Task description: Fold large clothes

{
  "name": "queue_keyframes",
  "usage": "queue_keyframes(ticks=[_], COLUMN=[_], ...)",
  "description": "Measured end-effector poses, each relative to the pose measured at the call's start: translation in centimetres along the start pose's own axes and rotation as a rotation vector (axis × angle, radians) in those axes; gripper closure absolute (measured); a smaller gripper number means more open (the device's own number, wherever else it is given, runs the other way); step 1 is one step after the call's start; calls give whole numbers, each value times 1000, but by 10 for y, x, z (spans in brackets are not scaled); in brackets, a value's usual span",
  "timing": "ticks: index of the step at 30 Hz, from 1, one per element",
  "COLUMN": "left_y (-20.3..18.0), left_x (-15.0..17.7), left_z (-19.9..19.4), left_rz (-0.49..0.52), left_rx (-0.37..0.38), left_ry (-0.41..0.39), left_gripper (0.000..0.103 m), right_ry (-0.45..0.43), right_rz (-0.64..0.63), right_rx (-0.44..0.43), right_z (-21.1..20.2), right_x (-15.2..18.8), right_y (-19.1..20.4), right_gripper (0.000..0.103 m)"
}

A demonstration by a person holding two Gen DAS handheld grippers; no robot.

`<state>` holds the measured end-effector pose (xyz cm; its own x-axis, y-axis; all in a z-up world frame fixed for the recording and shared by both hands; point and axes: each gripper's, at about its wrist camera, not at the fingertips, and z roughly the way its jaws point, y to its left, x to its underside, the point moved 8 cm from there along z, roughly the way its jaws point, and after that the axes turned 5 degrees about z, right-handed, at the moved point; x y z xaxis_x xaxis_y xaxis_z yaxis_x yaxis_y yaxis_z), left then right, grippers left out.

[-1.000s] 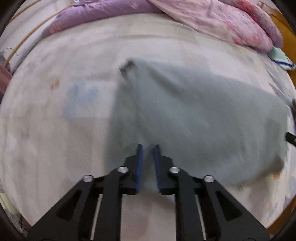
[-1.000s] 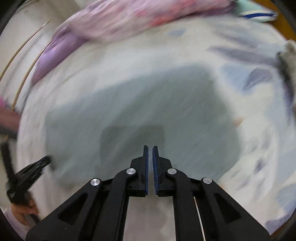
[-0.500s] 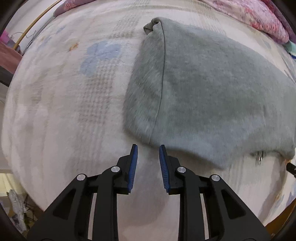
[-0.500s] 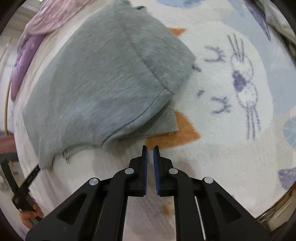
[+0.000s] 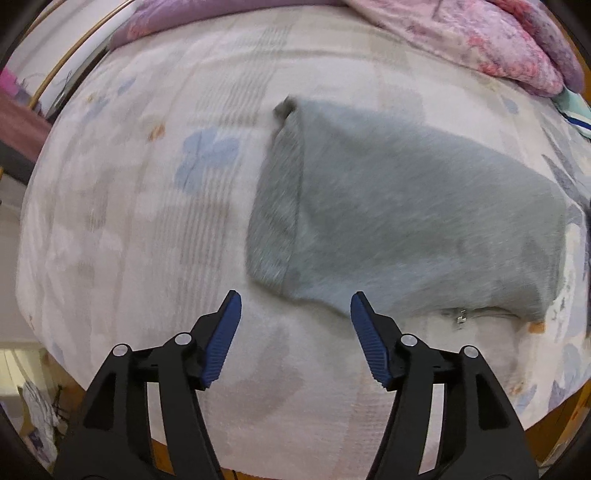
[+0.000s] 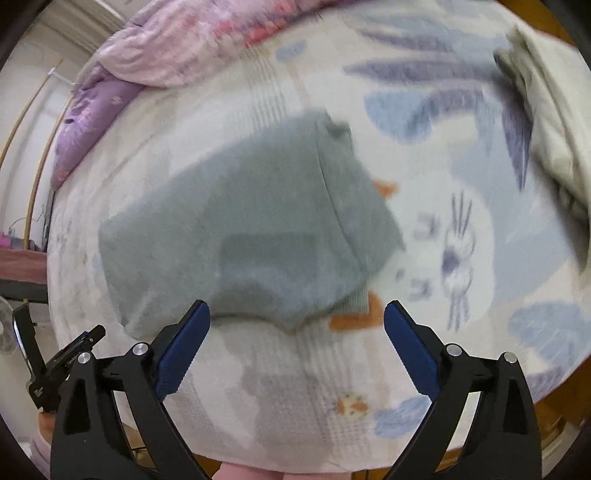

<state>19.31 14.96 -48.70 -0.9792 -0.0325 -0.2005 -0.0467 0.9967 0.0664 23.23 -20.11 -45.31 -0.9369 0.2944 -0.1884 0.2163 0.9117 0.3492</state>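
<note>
Item: left gripper [image 5: 295, 308], black frame, blue ribbed pads. Jaws have just been opening and are standing well apart, with nothing between them.

Item: right gripper [image 6: 297, 317], same build. Jaws have just been opening and are standing wide apart, empty.

Item: grey fleece garment, folded into a thick slab [image 5: 406, 218]. It is lying flat just beyond both sets of jaws, its near edge ahead of the fingertips and touching neither gripper. A small metal zipper pull [image 5: 461, 316] is showing at that edge.

Item: pale patterned fleece blanket covering the bed [image 5: 147, 240], lying under the jaws and the garment.

Item: pink and purple crumpled quilt [image 5: 480, 33], far beyond the garment.

Handling note: the fold is looking released. Judged best practice is lifting clear without snagging the near edge, then checking that the edges are lining up before regripping.
</note>
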Motion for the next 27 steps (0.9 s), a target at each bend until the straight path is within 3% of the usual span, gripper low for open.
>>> queue_keyframes(ticks=[3, 6, 11, 16, 21, 25, 27], left_y=[-9, -21, -41, -64, -86, -104, -112], left_x=[-16, -34, -58, -78, -93, -103, -109], left_z=[-13, -24, -30, -23, -2, 21, 30], left_rz=[23, 55, 87, 120, 138, 160, 168], left_rx=[1, 1, 8, 20, 54, 60, 70], left_ry=[-17, -38, -45, -32, 8, 43, 57], left_gripper=[33, 25, 22, 20, 20, 20, 20], right_ry=[-60, -125, -116, 47, 148, 222, 298], right_rz=[-47, -70, -112, -109, -50, -10, 28], right_rx=[-47, -9, -73, -199, -275, -269, -348], right_z=[-27, -40, -37, 10, 65, 118, 142], right_x=[-29, -61, -101, -131, -158, -168, -162], right_y=[-1, -7, -9, -22, -40, -53, -54], right_gripper=[11, 11, 11, 10, 10, 10, 10])
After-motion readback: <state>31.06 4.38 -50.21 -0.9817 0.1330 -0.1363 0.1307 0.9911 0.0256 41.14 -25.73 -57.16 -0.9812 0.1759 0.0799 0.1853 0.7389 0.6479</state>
